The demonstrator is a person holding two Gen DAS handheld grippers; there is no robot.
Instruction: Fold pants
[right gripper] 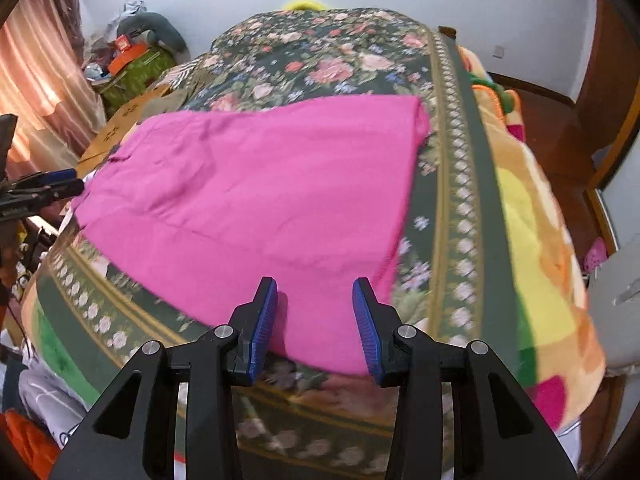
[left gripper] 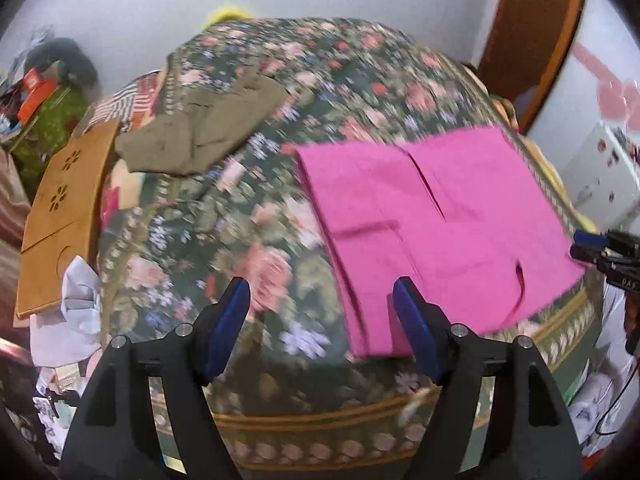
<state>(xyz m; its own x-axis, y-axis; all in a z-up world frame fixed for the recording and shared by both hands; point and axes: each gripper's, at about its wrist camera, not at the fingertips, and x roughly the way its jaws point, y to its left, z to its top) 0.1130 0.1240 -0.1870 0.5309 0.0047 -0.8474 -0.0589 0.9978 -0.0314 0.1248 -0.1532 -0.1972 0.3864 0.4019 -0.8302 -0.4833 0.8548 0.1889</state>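
Pink pants (left gripper: pixel 432 220) lie flat and folded on the floral bedspread (left gripper: pixel 240 240), near the bed's front edge. My left gripper (left gripper: pixel 322 292) is open and empty, hovering above the bed just left of the pants' near edge. My right gripper (right gripper: pixel 315 290) is open and empty over the near corner of the pink pants (right gripper: pixel 260 192). The right gripper also shows in the left wrist view (left gripper: pixel 592 246) beside the pants' right corner. The left gripper shows in the right wrist view (right gripper: pixel 60 184) at the pants' left edge.
An olive-green folded garment (left gripper: pixel 200 136) lies on the bed's far left. A wooden board (left gripper: pixel 64 208) leans at the left edge. A cluttered stand (right gripper: pixel 132 60) stands by the pink curtains (right gripper: pixel 36 80). A colourful blanket (right gripper: pixel 532 248) hangs on the right side.
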